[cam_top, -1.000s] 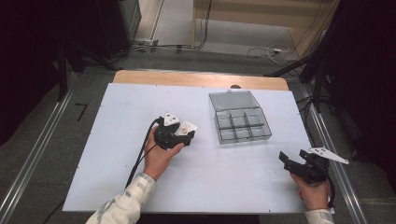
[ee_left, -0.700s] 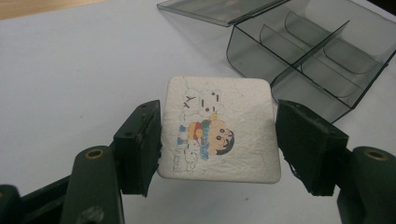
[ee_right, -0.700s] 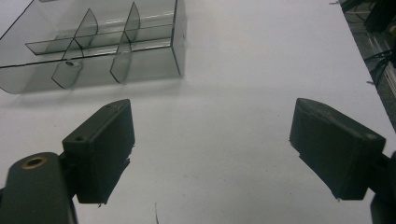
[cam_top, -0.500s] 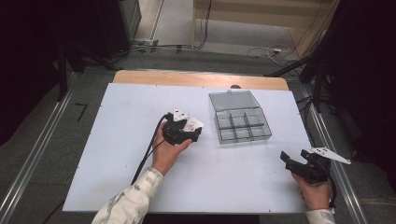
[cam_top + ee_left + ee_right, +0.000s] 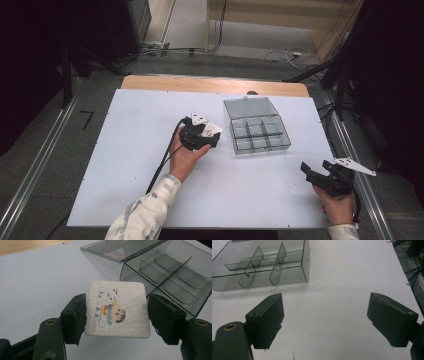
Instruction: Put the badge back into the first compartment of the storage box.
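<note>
Two grippers: the left gripper (image 5: 117, 317) holds a white cartoon tile (image 5: 117, 310) beside the clear box (image 5: 172, 272); the right gripper (image 5: 324, 320) gapes wide.

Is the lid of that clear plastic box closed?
No, the box stands open, its lid folded back flat on the table and its divided compartments uncovered.

Square card (image 5: 117, 310) between jaws, before compartment box (image 5: 172, 272)
</note>
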Demonstrator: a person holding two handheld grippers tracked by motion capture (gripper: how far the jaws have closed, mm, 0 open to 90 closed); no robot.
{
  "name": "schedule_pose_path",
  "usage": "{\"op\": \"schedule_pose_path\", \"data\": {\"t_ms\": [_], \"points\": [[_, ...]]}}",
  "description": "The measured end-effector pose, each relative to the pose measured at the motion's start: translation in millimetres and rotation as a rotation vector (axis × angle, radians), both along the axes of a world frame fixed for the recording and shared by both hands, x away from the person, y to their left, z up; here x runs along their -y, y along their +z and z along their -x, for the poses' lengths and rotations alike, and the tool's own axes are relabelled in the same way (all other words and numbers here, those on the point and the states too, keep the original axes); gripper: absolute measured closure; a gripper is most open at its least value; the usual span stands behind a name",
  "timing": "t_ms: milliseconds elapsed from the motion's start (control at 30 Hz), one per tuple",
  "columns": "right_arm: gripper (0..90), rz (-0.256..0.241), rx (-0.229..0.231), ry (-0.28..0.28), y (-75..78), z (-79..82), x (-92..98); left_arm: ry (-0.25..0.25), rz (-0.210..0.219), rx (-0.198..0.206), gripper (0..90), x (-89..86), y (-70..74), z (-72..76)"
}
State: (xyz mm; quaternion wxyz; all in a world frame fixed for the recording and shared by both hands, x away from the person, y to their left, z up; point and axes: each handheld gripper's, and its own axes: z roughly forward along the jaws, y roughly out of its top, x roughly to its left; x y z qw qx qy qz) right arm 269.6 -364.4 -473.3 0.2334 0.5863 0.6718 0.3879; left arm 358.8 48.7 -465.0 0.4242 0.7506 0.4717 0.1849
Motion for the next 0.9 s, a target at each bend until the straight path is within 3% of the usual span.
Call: {"op": "schedule_pose_path", "data": {"t_ms": [900], "points": [[12.5,-0.007,0.005,-0.003,-0.1,-0.2,3.7,-0.01,-0.035,0.007,33.7,26.7,3.7,-21.5]]}}
